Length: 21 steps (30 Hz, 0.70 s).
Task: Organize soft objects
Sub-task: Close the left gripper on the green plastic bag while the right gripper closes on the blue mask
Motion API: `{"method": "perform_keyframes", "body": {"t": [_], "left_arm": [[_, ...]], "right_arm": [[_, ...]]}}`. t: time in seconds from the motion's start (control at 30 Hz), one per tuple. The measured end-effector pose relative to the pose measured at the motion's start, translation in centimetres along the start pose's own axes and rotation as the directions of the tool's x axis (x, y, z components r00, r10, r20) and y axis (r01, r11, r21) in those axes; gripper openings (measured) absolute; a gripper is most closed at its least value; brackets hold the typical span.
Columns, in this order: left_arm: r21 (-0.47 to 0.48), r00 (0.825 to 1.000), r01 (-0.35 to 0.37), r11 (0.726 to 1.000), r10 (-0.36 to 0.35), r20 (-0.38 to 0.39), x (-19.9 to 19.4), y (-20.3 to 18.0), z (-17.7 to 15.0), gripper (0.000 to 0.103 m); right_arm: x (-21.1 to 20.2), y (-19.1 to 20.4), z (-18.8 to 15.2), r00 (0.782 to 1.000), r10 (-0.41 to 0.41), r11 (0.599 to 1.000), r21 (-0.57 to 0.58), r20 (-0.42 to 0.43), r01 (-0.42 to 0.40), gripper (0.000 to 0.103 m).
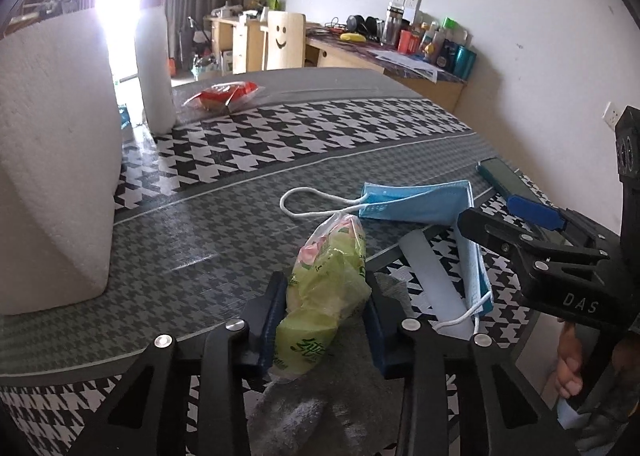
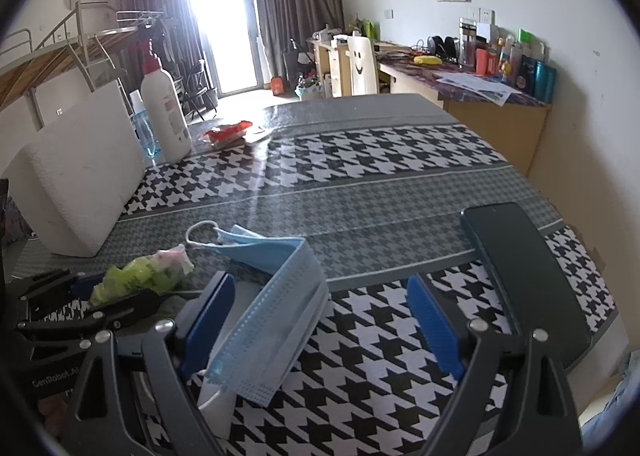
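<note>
Houndstooth table [image 1: 304, 135], grey cloth [image 1: 296, 412] half hidden under left tool [image 1: 326, 320]

The green plastic tissue packet [image 1: 326, 296] lies near on the houndstooth-patterned table [image 1: 320, 127], partly over a grey fuzzy cloth [image 1: 296, 412]. Right of it lies the folded blue face mask [image 1: 416, 199], with a dark flat phone [image 2: 524, 276] further right. Far left stand a white foam block [image 1: 56, 159] and a tall white bottle [image 1: 154, 67]; a red-filled clear bag [image 1: 224, 93] lies just right of the bottle.
</note>
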<state>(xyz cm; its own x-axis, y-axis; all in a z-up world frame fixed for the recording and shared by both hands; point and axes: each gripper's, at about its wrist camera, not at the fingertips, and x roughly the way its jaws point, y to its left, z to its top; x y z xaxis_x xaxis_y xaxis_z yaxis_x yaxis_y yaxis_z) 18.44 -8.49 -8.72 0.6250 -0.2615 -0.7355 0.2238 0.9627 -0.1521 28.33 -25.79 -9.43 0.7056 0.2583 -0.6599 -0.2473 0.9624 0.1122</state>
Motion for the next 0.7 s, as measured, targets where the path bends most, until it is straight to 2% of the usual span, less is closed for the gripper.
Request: {"method": "perform_keyframes", "body": {"t": [0.23,0.4,0.57,0.7], "left_arm": [[-0.017,1.000,0.015,1.000,-0.014,0.022,-0.3,0.5,-0.1,0.029],[-0.025,0.999,0.010,1.000,-0.009,0.032,-0.5,0.9,0.1,0.029],[-0.018,0.999,0.016,1.000,-0.015,0.031,-0.4,0.8,0.0,0.029],[-0.018,0.999,0.022,1.000,-0.022,0.035,-0.6,0.8,0.0,0.029]], "right_arm": [[0.7,0.1,0.0,1.000,0.003,1.000,-0.007,-0.029,-0.003,0.091],[1.4,0.0,0.0,0.998,0.025,1.000,-0.004,-0.061,-0.025,0.068],[1.9,-0.4,0.0,0.995,0.048,0.999,0.025,-0.092,-0.046,0.039],[2.1,-0.2,-0.1,0.993,0.042,0.999,0.018,-0.107,-0.040,0.035]]}}
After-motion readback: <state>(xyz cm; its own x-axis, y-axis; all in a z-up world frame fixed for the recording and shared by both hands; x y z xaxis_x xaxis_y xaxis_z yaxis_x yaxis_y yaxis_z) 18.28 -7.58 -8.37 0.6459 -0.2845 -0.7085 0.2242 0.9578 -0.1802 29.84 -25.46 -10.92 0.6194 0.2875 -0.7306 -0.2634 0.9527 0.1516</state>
